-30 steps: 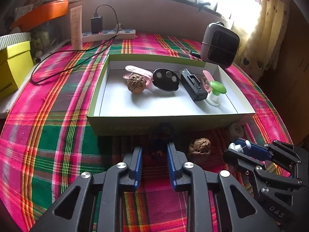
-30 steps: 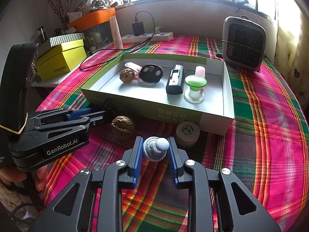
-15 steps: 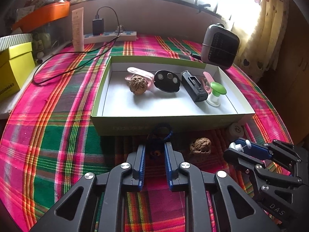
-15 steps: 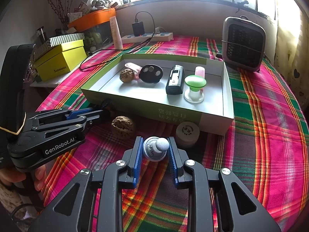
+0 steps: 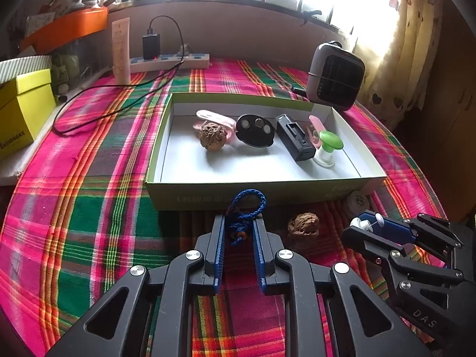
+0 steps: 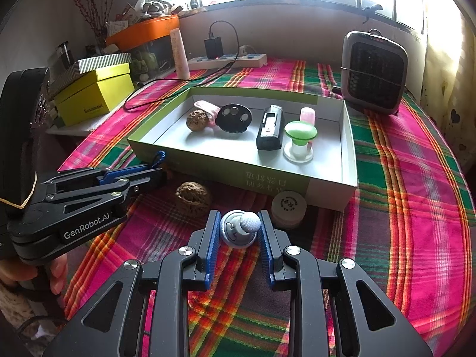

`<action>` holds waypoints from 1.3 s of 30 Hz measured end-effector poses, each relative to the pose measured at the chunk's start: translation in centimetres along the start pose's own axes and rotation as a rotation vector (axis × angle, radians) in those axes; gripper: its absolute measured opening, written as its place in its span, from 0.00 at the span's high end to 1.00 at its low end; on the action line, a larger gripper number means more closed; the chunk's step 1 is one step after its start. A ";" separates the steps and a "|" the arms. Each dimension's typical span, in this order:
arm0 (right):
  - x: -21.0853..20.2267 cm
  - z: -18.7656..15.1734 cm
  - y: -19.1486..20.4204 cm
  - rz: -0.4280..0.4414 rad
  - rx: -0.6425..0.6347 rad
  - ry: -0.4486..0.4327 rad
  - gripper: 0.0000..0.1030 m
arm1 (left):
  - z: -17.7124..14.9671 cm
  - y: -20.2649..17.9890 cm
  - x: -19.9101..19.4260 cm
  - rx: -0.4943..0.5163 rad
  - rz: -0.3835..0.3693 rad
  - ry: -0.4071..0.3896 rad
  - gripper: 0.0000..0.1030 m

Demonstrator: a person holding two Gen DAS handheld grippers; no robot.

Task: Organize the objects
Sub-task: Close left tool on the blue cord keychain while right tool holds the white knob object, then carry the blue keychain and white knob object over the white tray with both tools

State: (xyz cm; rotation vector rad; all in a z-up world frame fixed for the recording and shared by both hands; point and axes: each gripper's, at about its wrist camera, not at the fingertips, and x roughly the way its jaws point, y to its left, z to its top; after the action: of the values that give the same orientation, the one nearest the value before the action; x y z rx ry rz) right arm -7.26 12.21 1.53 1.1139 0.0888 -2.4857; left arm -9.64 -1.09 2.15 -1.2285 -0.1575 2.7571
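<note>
My left gripper (image 5: 238, 223) is shut on a blue braided cord loop (image 5: 245, 208) and holds it lifted just in front of the green-rimmed box (image 5: 208, 199); it also shows in the right wrist view (image 6: 148, 175). My right gripper (image 6: 239, 226) is shut on a small white knob piece (image 6: 239, 229) low over the cloth; it also shows in the left wrist view (image 5: 366, 223). A walnut (image 6: 192, 197) and a round white lid (image 6: 288, 206) lie on the cloth before the box. The box holds a walnut (image 5: 211, 135), a black oval disc (image 5: 255, 131), a black case (image 5: 294, 136) and a green-topped piece (image 5: 328, 145).
A small heater (image 6: 373, 71) stands behind the box at the right. A power strip with charger and cable (image 6: 226, 58) lies at the back. A yellow box (image 6: 95, 96) sits on the left ledge. The plaid tablecloth (image 6: 416, 193) covers the round table.
My left gripper closed on the blue cord and lifted it off the cloth toward the box's front wall. My right gripper stayed still with the white knob piece.
</note>
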 end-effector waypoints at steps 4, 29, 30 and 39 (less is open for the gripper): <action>-0.2 0.1 0.2 0.000 -0.004 -0.005 0.74 | 0.0 0.2 -0.3 -0.004 -0.002 -0.002 0.84; -0.1 3.7 0.7 0.000 -0.027 -0.060 0.74 | 3.0 1.1 -1.3 -0.001 -0.003 -0.071 0.84; 0.1 3.9 0.7 0.001 -0.028 -0.060 0.74 | 3.2 1.2 -1.1 -0.002 -0.003 -0.069 0.84; 2.0 5.6 0.3 -0.003 -0.030 -0.049 0.74 | 4.5 1.5 0.3 0.010 0.008 -0.070 0.84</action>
State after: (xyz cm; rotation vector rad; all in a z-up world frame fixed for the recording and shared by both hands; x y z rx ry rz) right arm -12.23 10.05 3.92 1.0411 0.1136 -2.5039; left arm -13.29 -2.77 4.76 -1.1336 -0.1451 2.8059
